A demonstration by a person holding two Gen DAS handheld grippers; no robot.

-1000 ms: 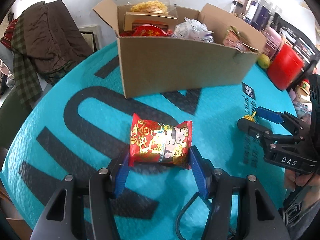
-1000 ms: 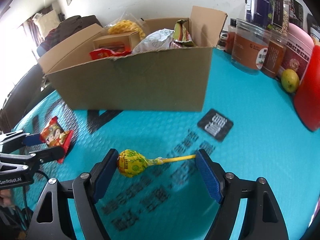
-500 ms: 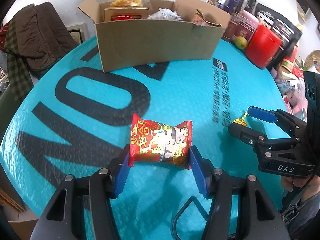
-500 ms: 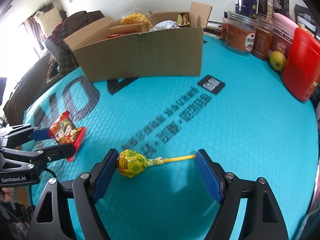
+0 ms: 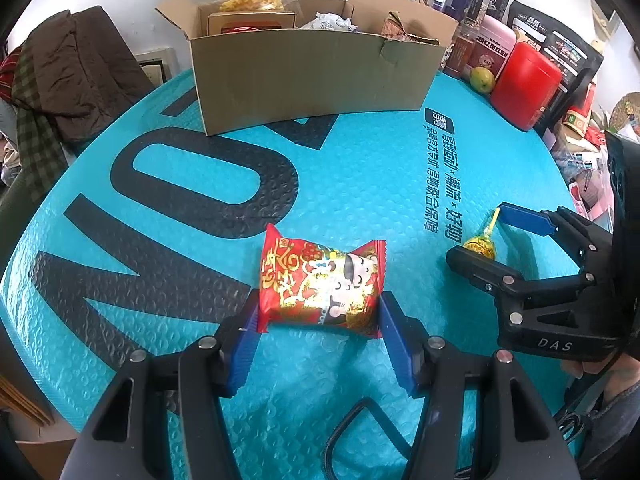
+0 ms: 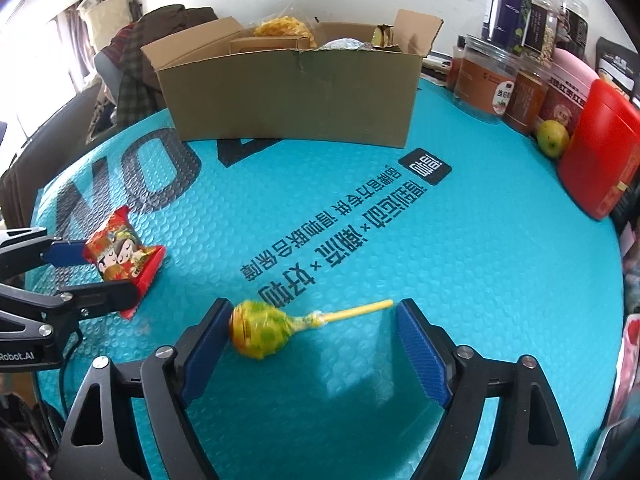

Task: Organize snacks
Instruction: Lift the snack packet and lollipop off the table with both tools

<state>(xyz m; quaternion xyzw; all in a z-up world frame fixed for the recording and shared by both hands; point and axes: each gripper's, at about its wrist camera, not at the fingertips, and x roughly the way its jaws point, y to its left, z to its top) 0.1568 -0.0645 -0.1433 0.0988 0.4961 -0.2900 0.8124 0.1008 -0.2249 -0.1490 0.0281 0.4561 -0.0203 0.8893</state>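
My left gripper [image 5: 318, 322] is shut on a red snack packet [image 5: 320, 282] with cartoon figures, close above the teal table mat; the packet also shows in the right wrist view [image 6: 118, 254]. My right gripper [image 6: 312, 332] stands wide around a yellow lollipop [image 6: 260, 330] that lies crosswise between the pads, its head against the left pad and its stick tip [image 6: 384, 305] near the right pad. The lollipop also shows in the left wrist view [image 5: 480, 245]. An open cardboard box [image 5: 312, 72] holding several snacks stands at the far side of the table.
Jars [image 6: 484, 80], a red canister [image 6: 600, 148] and a green fruit [image 6: 552, 138] line the table's right edge. Clothes hang over a chair [image 5: 60, 76] at the far left. The teal mat [image 5: 360, 184] lies bare between grippers and box.
Both grippers have drawn back from the box toward the near side of the table, each with its item still between the fingers. The lollipop now tilts slightly, and the right gripper is blurred with motion.
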